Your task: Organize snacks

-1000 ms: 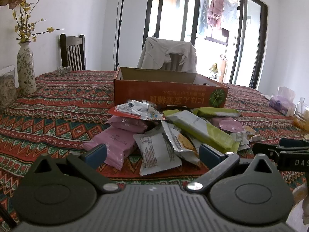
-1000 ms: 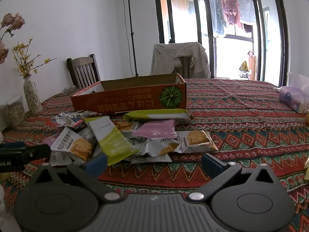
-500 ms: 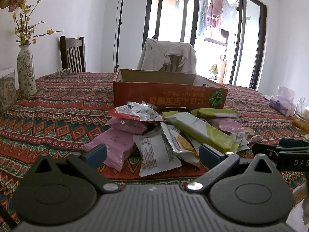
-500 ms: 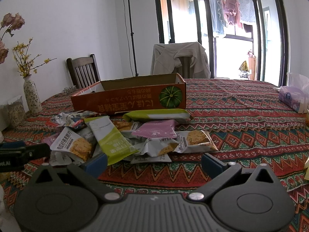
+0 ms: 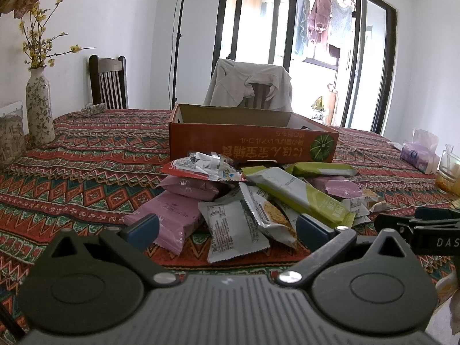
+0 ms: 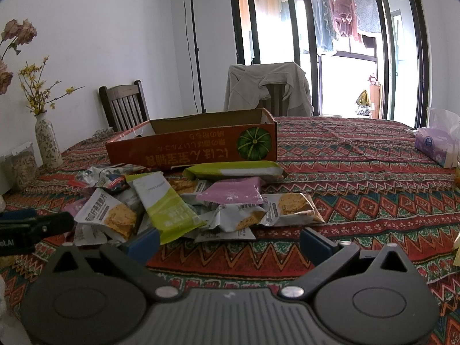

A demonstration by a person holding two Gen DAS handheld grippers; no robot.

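1. Your left gripper [image 5: 227, 228] sits low at the near edge of the table with its blue-padded fingers [image 5: 143, 226] spread wide and nothing between them (no packet is touching either pad).

2. Just ahead of it lies the heap of snack packets: a flat pink wrapper [image 5: 169, 220] close to the left pad, a white-and-grey foil packet [image 5: 234, 231] in the middle, and a long lime-green and white bar wrapper [image 5: 302, 195] slanting across the top of the pile.

3. Your right gripper [image 6: 230, 243] is spread too, hovering empty over the bare patterned cloth at the near side of the same heap.

4. Closest to it you have a crumpled silver cracker packet [image 6: 238, 218] and, to the right, a clear-fronted cracker packet [image 6: 293, 208]; a pink pouch [image 6: 234, 192] lies on top behind them.

5. Behind the heap stands the open orange cardboard tray with a green pumpkin printed on its side [image 6: 201, 146]. A second green bar wrapper [image 6: 234, 170] lies just in front of its wall. What you can see of the tray's inside looks bare, though the floor is mostly hidden.

6. Everything rests on a red zigzag-patterned tablecloth [image 6: 359, 172]. A floral ceramic vase with yellow sprigs [image 5: 38, 109] stands well to the left, and a purple tissue pack [image 6: 437, 146] well to the right.
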